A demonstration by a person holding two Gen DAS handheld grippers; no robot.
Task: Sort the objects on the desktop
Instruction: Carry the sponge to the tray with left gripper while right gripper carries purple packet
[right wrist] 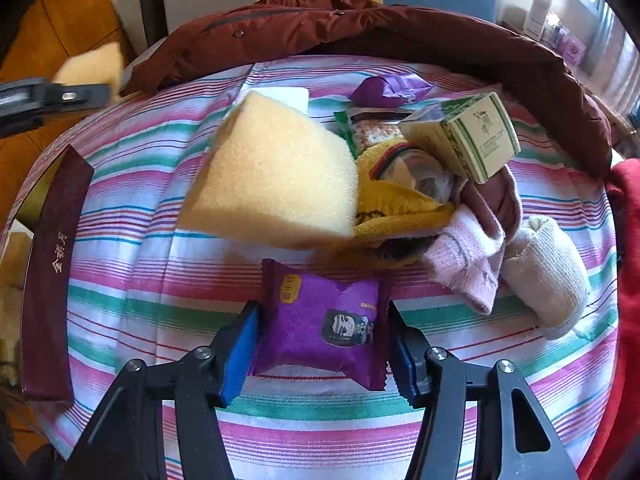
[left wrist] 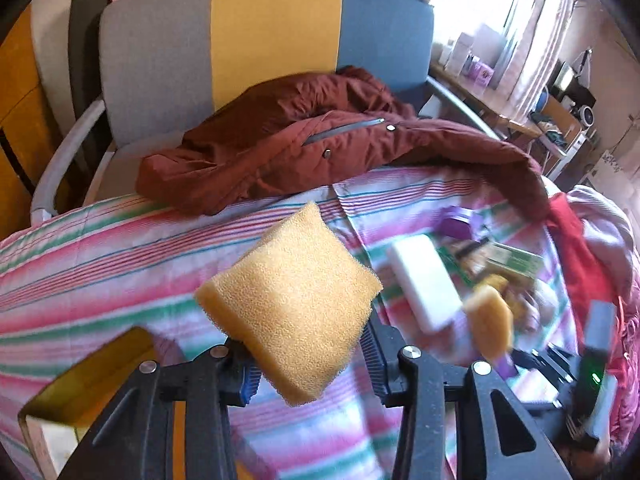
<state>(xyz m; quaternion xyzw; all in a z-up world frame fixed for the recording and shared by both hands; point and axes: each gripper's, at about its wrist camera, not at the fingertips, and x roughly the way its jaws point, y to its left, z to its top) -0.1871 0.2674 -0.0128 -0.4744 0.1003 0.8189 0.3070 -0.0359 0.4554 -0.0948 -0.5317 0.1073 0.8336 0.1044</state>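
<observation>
Jaws first, left to right: my left gripper (left wrist: 308, 364) is clamped on a yellow sponge (left wrist: 292, 312), held clear above the striped cloth (left wrist: 100, 248); my right gripper (right wrist: 320, 344) stands open with its blue pads (right wrist: 240, 352) on either side of a purple snack packet (right wrist: 326, 330) lying flat on that cloth — whether the pads touch the wrapper yet, I cannot tell.

Down and to the left of my left jaws sits the corner of a yellow box (left wrist: 84, 384), which I judge to be where the sponge belongs. Ahead of my right jaws lies a second sponge (right wrist: 276, 184), and to its right a heap: a yellow sock (right wrist: 400, 200), a green-and-white carton (right wrist: 468, 136), a pink sock (right wrist: 468, 264) and a white sock (right wrist: 548, 272).

To do this well, I should close squarely across the packet's body, not its crimped ends — the foil looks slippery — and lift straight up before swinging away.
</observation>
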